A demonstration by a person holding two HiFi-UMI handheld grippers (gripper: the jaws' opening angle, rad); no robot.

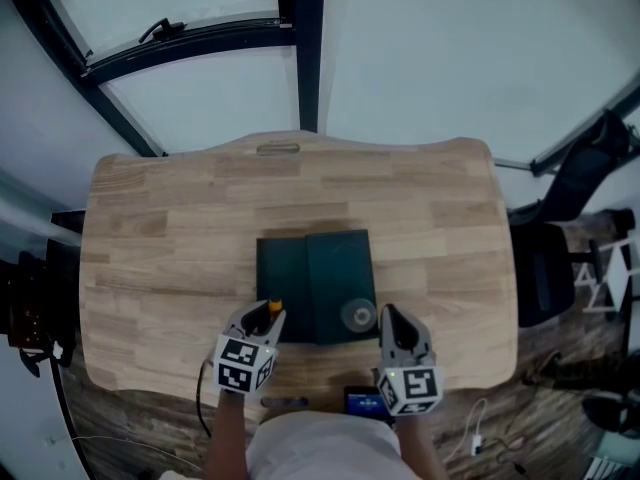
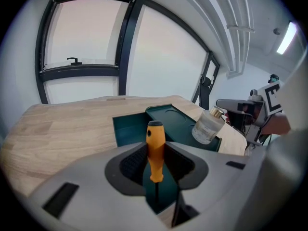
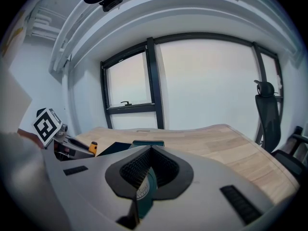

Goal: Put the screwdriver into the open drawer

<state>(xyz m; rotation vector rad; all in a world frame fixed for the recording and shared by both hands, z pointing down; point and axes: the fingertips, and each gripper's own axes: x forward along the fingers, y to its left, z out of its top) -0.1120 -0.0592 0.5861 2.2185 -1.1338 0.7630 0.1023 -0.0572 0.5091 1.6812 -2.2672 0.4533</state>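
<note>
Screwdriver (image 2: 155,138), orange-handled, was clamped between the jaws of the left gripper (image 2: 155,160), with its handle pointing far and its shaft near. Just beyond the jaws lay the open drawer (image 2: 129,129), at the left of a dark green box (image 2: 178,121). A bottle (image 2: 207,126) stood on the box's near right part. The right gripper (image 3: 151,154), jaws together and empty, hovered near that bottle. The step in hand was judged to be carrying. The next move called for advancing over the drawer, lowering, then parting the jaws.

Wooden table (image 1: 200,238) before dark-framed windows (image 3: 132,81); black office chair (image 3: 267,109) (at right), wood floor (image 1: 130,438)
</note>
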